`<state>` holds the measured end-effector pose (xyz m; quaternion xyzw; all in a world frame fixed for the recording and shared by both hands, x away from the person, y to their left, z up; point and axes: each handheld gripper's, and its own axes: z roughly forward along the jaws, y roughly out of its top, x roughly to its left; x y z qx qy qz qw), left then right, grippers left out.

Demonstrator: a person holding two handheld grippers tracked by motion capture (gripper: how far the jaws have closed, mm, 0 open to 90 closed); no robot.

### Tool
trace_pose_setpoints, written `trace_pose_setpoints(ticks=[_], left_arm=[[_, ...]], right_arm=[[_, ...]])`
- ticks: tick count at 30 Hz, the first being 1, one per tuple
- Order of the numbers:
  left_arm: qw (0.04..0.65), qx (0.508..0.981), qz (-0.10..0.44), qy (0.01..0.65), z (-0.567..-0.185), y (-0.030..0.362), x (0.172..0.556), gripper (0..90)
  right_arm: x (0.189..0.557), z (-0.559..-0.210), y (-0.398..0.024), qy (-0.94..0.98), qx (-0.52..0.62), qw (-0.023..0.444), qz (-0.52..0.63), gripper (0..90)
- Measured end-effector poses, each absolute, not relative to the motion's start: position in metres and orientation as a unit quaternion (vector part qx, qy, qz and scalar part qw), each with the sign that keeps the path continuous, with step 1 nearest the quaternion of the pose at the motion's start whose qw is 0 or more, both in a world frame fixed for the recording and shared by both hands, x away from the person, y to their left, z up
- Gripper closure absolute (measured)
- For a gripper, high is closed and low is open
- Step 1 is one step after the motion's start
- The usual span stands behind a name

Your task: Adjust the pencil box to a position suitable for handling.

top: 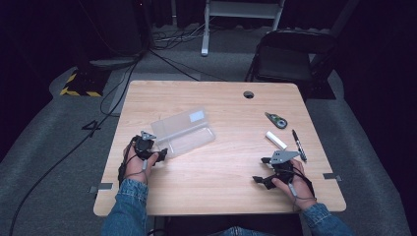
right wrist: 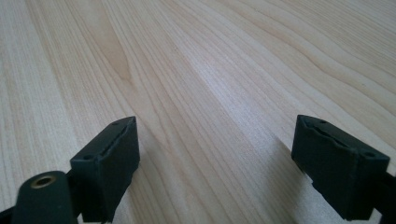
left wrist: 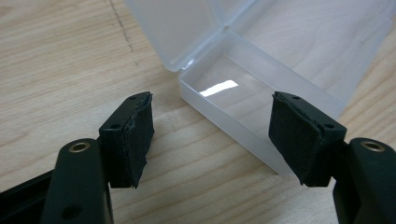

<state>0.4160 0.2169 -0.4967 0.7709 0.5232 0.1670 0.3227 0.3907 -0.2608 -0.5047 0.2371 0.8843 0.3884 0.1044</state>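
Observation:
A clear plastic case (top: 184, 132) lies open on the wooden table (top: 221, 172), its lid folded back toward the far side. My left gripper (top: 160, 155) is at the case's near left end. In the left gripper view the jaws of the left gripper (left wrist: 212, 135) stand apart; the empty tray of the case (left wrist: 243, 98) runs in from the right, its near corner by the right pad (left wrist: 299, 135), while the left pad (left wrist: 135, 135) is off it. My right gripper (top: 260, 181) rests at the near right of the table, and the right gripper (right wrist: 215, 158) is open over bare wood.
A white cylinder (top: 276, 139), a black marker (top: 299, 145) and a small grey-green dispenser (top: 276, 120) lie at the right side of the table. A cable hole (top: 249, 94) is at the far edge. A dark folding chair (top: 287, 54) stands behind the table.

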Motion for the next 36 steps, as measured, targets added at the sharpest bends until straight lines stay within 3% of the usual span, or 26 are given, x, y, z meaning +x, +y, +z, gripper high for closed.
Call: trace_pose_setpoints(ticks=[8, 14, 17, 36], left_arm=[[0.331, 0.776, 0.176, 0.507, -0.499, 0.216, 0.413, 34.7], [0.34, 0.775, 0.178, 0.503, -0.501, 0.216, 0.411, 35.8], [0.343, 0.777, 0.177, 0.497, -0.502, 0.214, 0.411, 35.9], [0.355, 0.824, 0.148, 0.417, -0.501, 0.186, 0.392, 38.0]], right_arm=[[0.391, -0.505, -0.261, 0.884, 0.237, 0.105, 0.389, 15.5], [0.385, -0.504, -0.264, 0.874, 0.26, 0.111, 0.396, 25.4], [0.384, -0.501, -0.267, 0.87, 0.268, 0.096, 0.402, 25.5], [0.385, -0.467, -0.309, 0.838, 0.31, 0.135, 0.428, 25.7]])
